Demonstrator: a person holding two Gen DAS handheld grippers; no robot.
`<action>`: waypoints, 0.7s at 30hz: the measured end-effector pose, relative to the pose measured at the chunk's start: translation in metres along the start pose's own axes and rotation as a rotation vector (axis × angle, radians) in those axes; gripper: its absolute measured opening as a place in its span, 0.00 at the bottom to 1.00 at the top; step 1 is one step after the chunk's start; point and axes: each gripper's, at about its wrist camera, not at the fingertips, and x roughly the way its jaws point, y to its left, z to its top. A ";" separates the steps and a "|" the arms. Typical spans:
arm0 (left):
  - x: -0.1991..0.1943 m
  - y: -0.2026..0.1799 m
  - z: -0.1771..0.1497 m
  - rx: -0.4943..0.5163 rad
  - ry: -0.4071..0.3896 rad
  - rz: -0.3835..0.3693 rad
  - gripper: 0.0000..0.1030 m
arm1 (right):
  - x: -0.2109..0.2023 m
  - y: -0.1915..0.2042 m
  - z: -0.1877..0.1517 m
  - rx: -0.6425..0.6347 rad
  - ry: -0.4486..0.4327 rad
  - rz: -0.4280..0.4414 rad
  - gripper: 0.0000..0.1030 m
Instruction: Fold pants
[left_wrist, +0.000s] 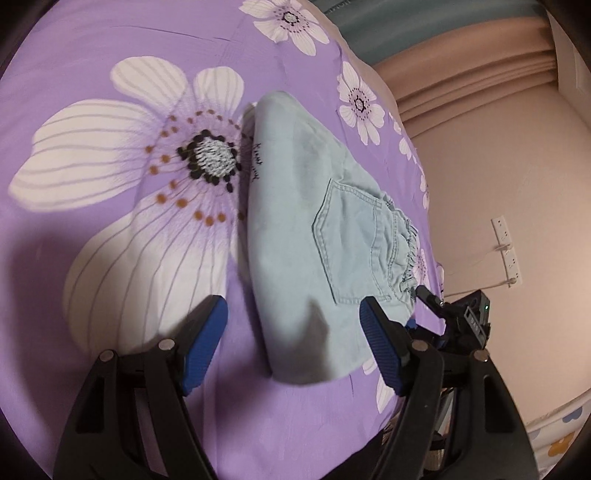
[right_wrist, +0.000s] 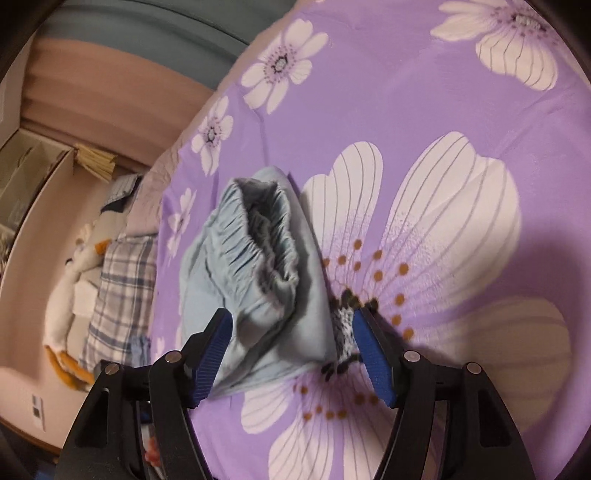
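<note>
Light blue pants (left_wrist: 295, 221) lie folded into a compact bundle on a purple bedsheet with big white flowers (left_wrist: 110, 55). A back pocket (left_wrist: 347, 243) faces up, and the elastic waistband (left_wrist: 408, 254) is at the right. My left gripper (left_wrist: 293, 332) hovers at the bundle's near end, its blue pads wide apart and touching nothing. In the right wrist view the gathered waistband (right_wrist: 273, 243) faces the camera. My right gripper (right_wrist: 291, 350) straddles the near corner of the pants (right_wrist: 221, 277) with its jaws open and no pad pressing the cloth. The right gripper's body (left_wrist: 461, 321) shows beside the waistband.
The bedsheet (right_wrist: 443, 92) stretches beyond the pants. The bed's edge runs along a pink wall with a white power strip (left_wrist: 508, 251). Off the other edge lie a plaid blanket (right_wrist: 118, 288), a white plush toy (right_wrist: 70, 295) and a shelf (right_wrist: 37, 173).
</note>
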 end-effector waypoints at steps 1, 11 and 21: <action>0.004 -0.002 0.003 0.006 0.004 0.003 0.72 | 0.002 0.001 0.002 -0.002 0.006 0.008 0.65; 0.029 -0.011 0.024 0.052 0.020 0.022 0.72 | 0.018 0.007 0.010 -0.045 0.076 0.052 0.65; 0.043 -0.018 0.030 0.112 0.031 0.050 0.72 | 0.033 0.021 0.015 -0.113 0.113 0.040 0.65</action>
